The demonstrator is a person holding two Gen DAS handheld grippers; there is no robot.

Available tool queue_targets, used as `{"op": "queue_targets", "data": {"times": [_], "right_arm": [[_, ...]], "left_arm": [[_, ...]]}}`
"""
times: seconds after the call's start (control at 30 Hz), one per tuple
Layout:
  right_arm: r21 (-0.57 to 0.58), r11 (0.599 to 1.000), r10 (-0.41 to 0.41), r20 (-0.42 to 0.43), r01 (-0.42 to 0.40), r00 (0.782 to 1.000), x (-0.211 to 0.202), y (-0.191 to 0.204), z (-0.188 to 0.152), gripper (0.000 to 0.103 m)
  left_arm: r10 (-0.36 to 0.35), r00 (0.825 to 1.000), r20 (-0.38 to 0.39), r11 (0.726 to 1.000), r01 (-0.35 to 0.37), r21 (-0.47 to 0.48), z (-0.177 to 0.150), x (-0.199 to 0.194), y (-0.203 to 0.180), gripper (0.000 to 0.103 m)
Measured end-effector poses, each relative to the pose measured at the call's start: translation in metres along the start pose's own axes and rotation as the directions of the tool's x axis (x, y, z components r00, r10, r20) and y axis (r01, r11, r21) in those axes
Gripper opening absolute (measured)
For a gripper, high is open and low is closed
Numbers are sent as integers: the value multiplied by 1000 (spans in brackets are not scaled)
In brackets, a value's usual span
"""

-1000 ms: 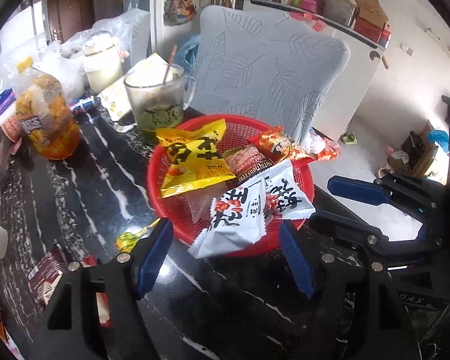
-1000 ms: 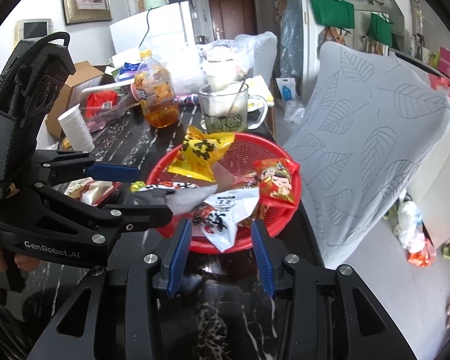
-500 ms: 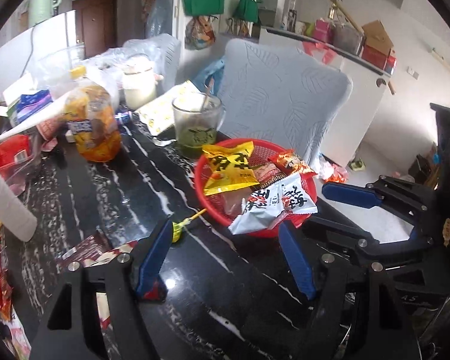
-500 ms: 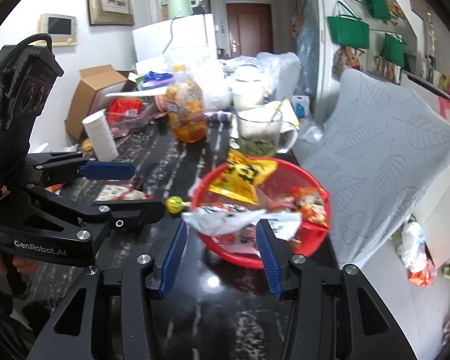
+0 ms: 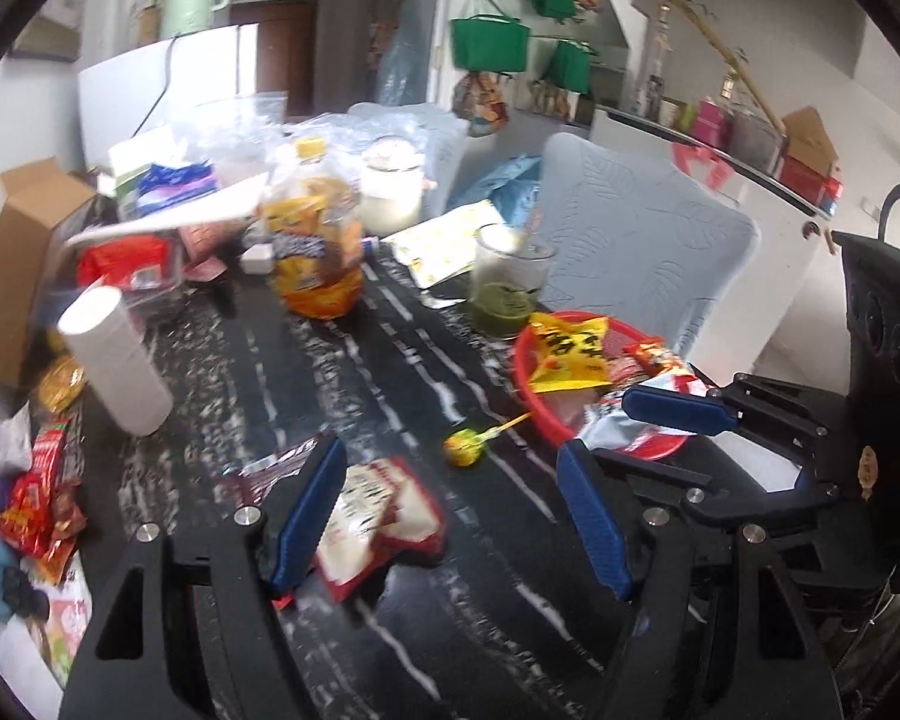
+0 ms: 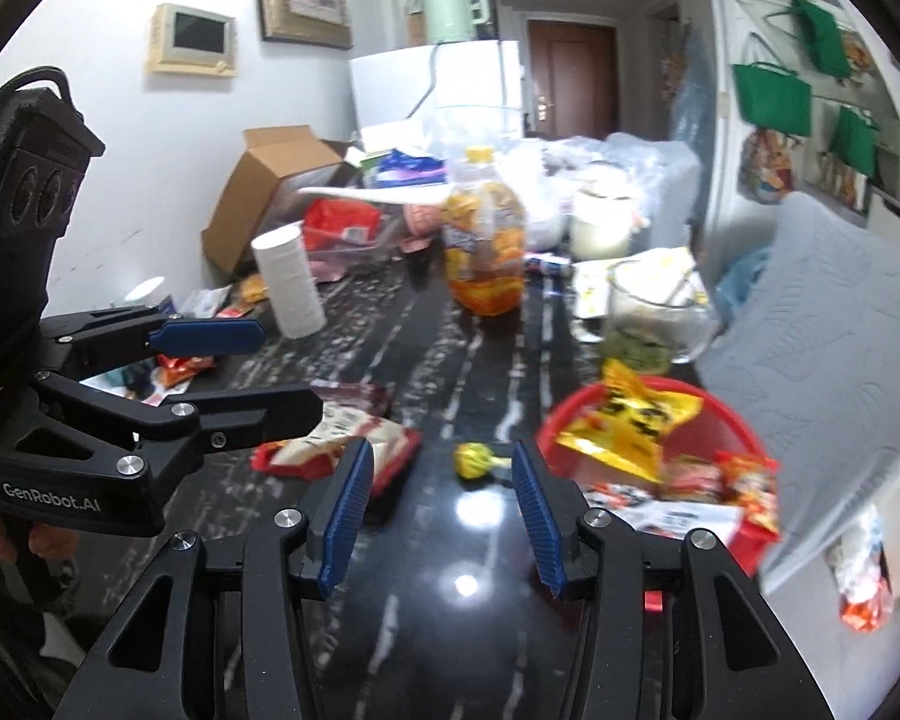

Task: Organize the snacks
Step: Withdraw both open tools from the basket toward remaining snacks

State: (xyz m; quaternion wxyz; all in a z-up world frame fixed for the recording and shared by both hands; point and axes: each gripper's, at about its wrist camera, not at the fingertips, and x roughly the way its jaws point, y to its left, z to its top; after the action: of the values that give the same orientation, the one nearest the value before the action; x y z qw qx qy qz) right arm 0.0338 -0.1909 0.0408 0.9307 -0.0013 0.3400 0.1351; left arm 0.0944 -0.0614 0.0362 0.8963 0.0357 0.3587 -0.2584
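Note:
A red basket [image 6: 744, 426] on the black marble table holds a yellow packet [image 6: 630, 420], a white packet [image 6: 672, 516] and other snacks. A yellow lollipop [image 6: 474, 459] lies on the table just left of it. Further left is a red-and-white snack packet [image 6: 342, 450]. My right gripper [image 6: 441, 516] is open and empty above the table, near the lollipop. My left gripper [image 5: 450, 516] is open too, hovering above the red-and-white packet [image 5: 378, 516] without touching it. In the left wrist view, a blue finger [image 5: 672, 411] of the right gripper covers part of the basket [image 5: 531, 396].
A juice bottle [image 5: 318, 252], a glass mug of green drink [image 5: 510, 282] and a white paper roll [image 5: 120, 360] stand further back. Loose snacks [image 5: 36, 492] pile up at the table's left edge. A grey chair [image 5: 642, 264] stands behind the basket, and a cardboard box [image 5: 12, 252] sits far left.
The right gripper let go of the white packet, which now lies in the basket. Both grippers drew back and swung left, away from the basket and over the lollipop and red-and-white packet.

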Motion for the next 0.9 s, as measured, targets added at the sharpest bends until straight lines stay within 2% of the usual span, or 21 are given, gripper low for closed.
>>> {"op": "queue_targets", "data": {"times": [0.1,0.27,0.5,0.8,0.9], "right_arm": [[-3,1000,19,-14,-19,1000,11,9,1,48],[31,999,-8,-63,10,998,32,14,-4,48],[127,990,-36,-150,55,988,66,4,-15,48],[108,985,-107,-212,132,971,101,8,-32,48],[135,981,-111,-213,142,971,110,5,-33,48]], "left_arm": [[13,1000,-11,999,-13,-32,-6,1,13,72],[47,998,-38,995,-50,-89,-20,7,33,72],[36,995,-92,983,-52,-175,-44,21,57,72],[25,992,-127,966,-57,-251,-69,38,76,72],[-4,992,-126,959,-32,-282,-72,43,85,72]]}}
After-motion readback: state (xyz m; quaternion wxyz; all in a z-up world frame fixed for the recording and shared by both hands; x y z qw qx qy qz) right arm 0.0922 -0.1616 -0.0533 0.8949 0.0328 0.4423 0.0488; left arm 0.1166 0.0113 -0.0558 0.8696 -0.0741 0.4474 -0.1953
